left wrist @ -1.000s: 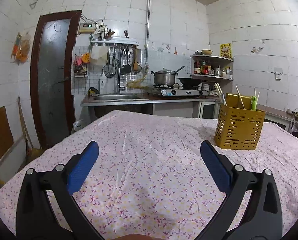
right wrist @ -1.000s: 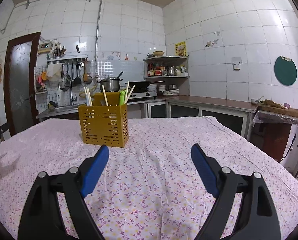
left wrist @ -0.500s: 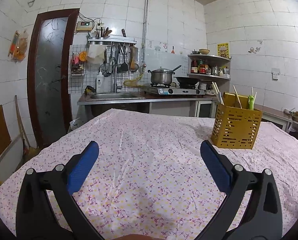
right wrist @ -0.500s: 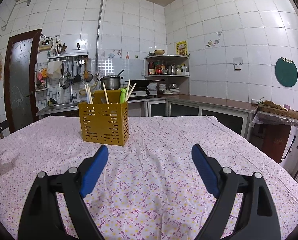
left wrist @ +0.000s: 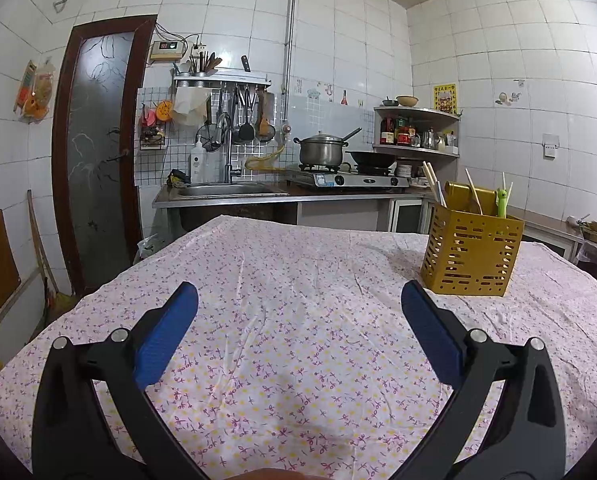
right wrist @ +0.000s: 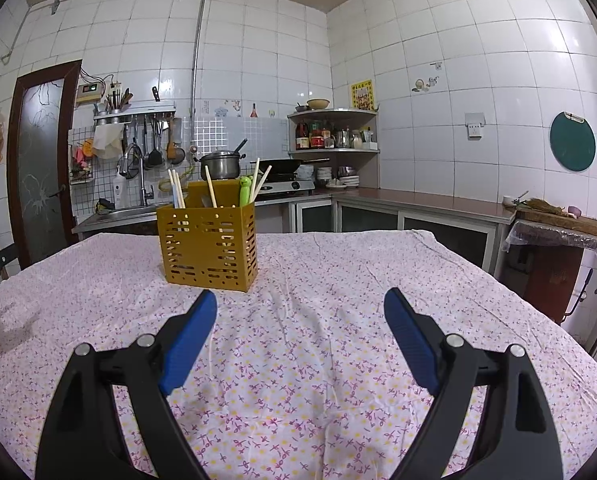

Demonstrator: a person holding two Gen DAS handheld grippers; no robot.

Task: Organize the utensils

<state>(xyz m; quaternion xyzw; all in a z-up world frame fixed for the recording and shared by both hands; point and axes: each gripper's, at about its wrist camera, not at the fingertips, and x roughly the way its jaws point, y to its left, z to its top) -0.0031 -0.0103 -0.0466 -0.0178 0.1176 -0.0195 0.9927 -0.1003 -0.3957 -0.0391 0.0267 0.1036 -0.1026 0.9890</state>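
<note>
Nothing has shifted since earlier: both the left hand-held gripper (left wrist: 299, 307) and the right hand-held gripper (right wrist: 300, 307) hover apart and empty, and reaching carelessly could tip the yellow utensil holder (right wrist: 208, 245) standing mid-worktop (right wrist: 338, 264).

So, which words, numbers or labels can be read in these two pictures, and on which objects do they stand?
None can be read with certainty.
Wall controller box: lit display, digits too blurred.
Yellow poster: print too small.
Stove: front sticker, unreadable.
Bottles on the corner shelf: labels blurred.
White pump bottle: label unreadable.
Yellow utensil holder: no text seen.
</note>
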